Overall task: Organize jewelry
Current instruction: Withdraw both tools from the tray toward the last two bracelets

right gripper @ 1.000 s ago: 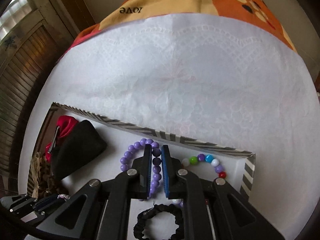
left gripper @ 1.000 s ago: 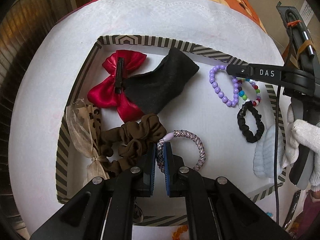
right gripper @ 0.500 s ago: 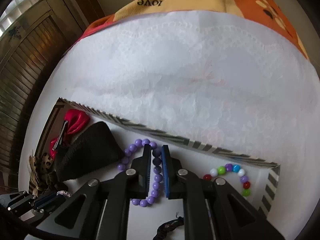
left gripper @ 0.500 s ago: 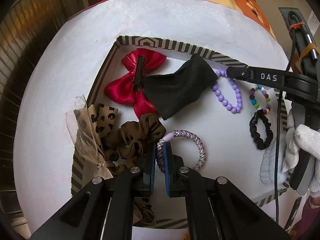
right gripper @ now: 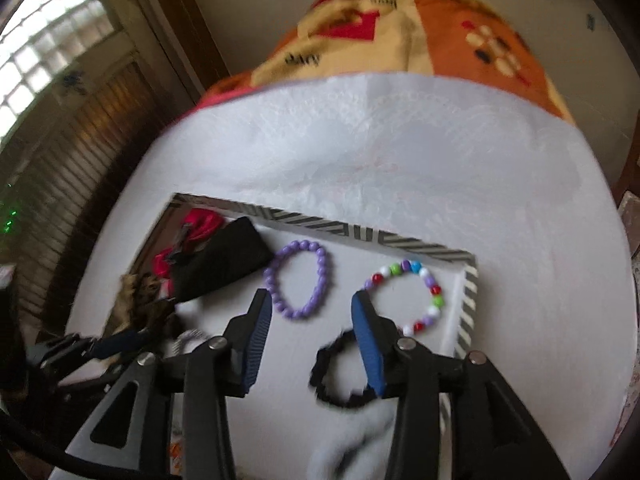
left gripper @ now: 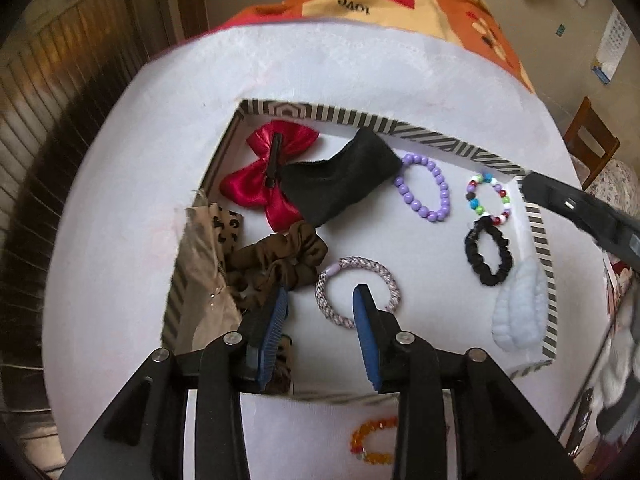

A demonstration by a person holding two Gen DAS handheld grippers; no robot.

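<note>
Both grippers have let go since the earlier frames: a second ago each was clamped on a ring, and now each has lifted clear with its jaws opening and nothing between them. From the left wrist view, the left gripper hovers with its blue ribbed fingers spread above the braided hair tie, a pink-and-grey woven loop with a lilac joint, which lies flat on the white floor of the striped tray. Left of it bunch the soft fabrics: a crumpled brown scrunchie, a leopard-print bow, a glossy red satin bow on a black clip and a matte black cloth. To the right the rings lie apart from one another, likely laid out by kind: the purple bead bracelet, a multicolour bead bracelet, a black scrunchie and a fluffy pale-blue scrunchie. An orange bead bracelet remains outside on the white cloth of the desk, probably the next piece to sort. From the right wrist view, somewhat blurred, the right gripper has its fingers parted above the tray, the purple bead bracelet resting just beyond them.
</note>
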